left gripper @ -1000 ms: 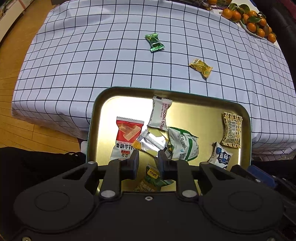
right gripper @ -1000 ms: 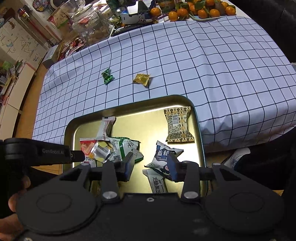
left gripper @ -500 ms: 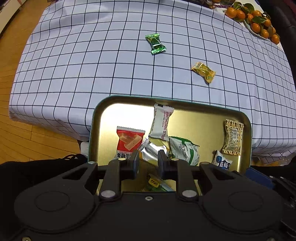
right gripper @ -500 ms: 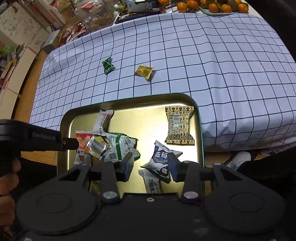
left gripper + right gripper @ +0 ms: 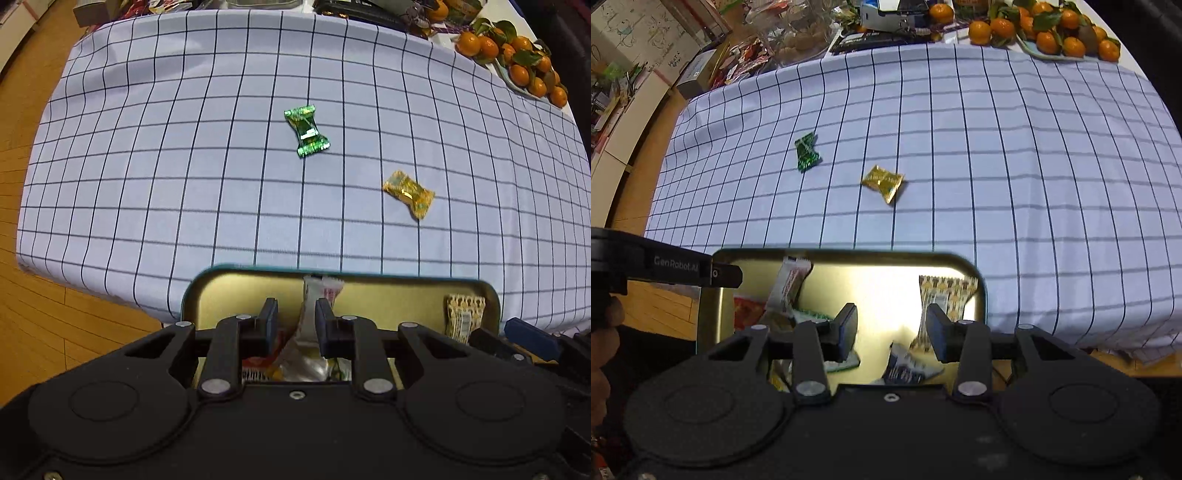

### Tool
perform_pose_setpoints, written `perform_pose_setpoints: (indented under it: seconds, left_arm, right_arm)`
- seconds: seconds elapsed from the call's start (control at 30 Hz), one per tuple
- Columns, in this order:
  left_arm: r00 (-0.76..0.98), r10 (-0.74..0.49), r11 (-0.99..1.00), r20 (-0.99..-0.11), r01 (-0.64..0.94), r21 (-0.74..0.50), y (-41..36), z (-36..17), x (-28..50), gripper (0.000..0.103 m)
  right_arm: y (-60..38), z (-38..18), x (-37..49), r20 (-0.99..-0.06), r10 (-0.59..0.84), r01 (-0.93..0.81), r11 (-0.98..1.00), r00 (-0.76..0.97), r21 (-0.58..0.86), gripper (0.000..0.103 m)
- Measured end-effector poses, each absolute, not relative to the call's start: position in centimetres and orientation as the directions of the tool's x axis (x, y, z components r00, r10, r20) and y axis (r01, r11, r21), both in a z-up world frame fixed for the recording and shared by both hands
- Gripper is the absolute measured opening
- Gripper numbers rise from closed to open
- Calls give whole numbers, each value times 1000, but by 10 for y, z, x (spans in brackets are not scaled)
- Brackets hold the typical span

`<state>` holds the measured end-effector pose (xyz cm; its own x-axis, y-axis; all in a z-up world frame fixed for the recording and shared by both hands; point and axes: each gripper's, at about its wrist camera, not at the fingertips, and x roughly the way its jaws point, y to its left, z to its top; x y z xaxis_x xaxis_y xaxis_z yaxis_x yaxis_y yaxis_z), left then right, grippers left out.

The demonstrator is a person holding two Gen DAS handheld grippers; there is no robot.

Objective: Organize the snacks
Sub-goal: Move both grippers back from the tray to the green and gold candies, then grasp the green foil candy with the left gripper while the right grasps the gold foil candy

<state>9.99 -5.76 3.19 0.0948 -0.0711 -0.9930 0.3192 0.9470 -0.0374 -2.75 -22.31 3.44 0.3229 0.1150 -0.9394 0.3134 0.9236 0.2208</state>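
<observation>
Both your claws have slid forward over the gold tin (image 5: 388, 290) toward the worktop (image 5: 221, 184). Your left claw (image 5: 293, 321) is nearly together and your right claw (image 5: 891, 328) apart, both empty, so the green candy (image 5: 306, 131) and gold candy (image 5: 883, 181) ahead await pickup.

The left gripper (image 5: 291, 317) hangs over a gold tin (image 5: 491, 295) at the near edge of the checked cloth (image 5: 147, 147), jaws narrowly apart with nothing pinched. Past the fingers a white packet (image 5: 314, 295) leans on the tin's far wall; a patterned packet (image 5: 463, 314) sits in the tin's right corner. Beyond the tin, a green candy (image 5: 306, 130) and a gold candy (image 5: 408, 192) lie on the cloth. Oranges (image 5: 517, 62) sit far right of the tin.
</observation>
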Motion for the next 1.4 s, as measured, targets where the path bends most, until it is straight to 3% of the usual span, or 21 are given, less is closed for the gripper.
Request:
perform_pose_setpoints:
  seconds: [0.7,1.1,1.4]
  left_arm:
    - [84,-55,976,-995,215,-35,-80,1,205,30]
    - [85,-10,958,-996,288,15,-82,-13,233,30]
    - [247,80,900,-966,399,176,-75,0,235,36]
  right_arm:
    - [-244,10,97,-955,54,266,954,293,136,44]
    - [-245,-17,134,-945,129,233,951,299,203,45]
    - [-237,-30,140,-955,137,204,960,262,193,45]
